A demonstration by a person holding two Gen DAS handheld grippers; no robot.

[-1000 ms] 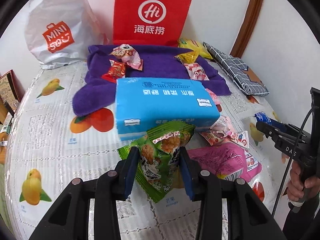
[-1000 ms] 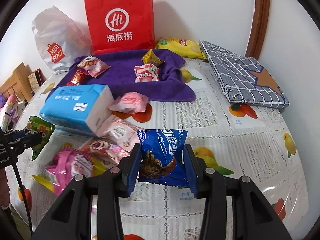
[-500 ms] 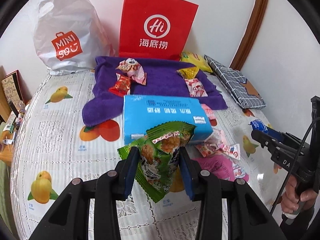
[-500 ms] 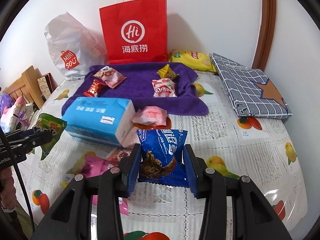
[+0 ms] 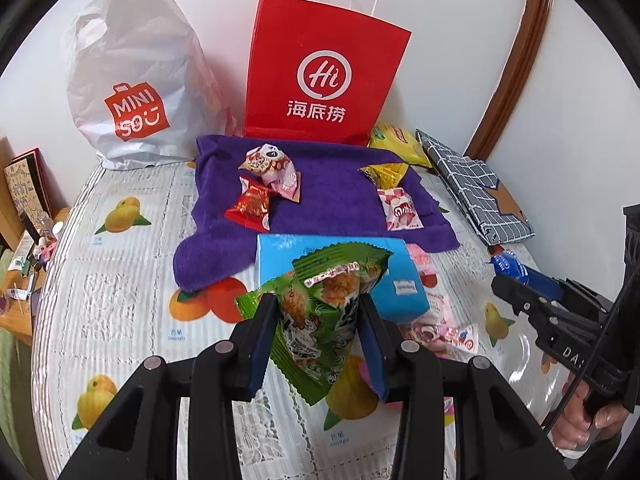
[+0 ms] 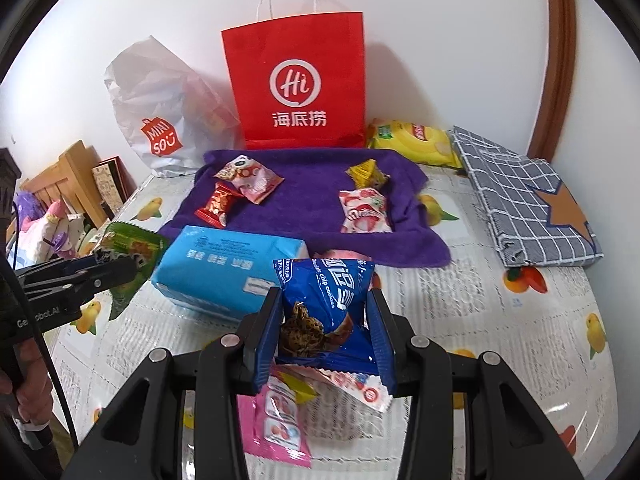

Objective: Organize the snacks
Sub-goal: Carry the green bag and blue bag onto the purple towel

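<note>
Crinkly green snack bag (image 5: 328,320) sits clamped in the left gripper (image 5: 318,344), hiding part of the blue tissue pack (image 5: 396,272). Glossy blue cookie packet (image 6: 326,304) is pinched by the right gripper (image 6: 326,340), above the table (image 6: 500,340), covering pink wrappers (image 6: 276,420).

The red paper bag (image 5: 326,76) reads "Hi" above "海底捞"; the white plastic bag (image 5: 136,84) says "MINISO" — and the blue cookie packet (image 6: 326,300) reads "chip cookies".
</note>
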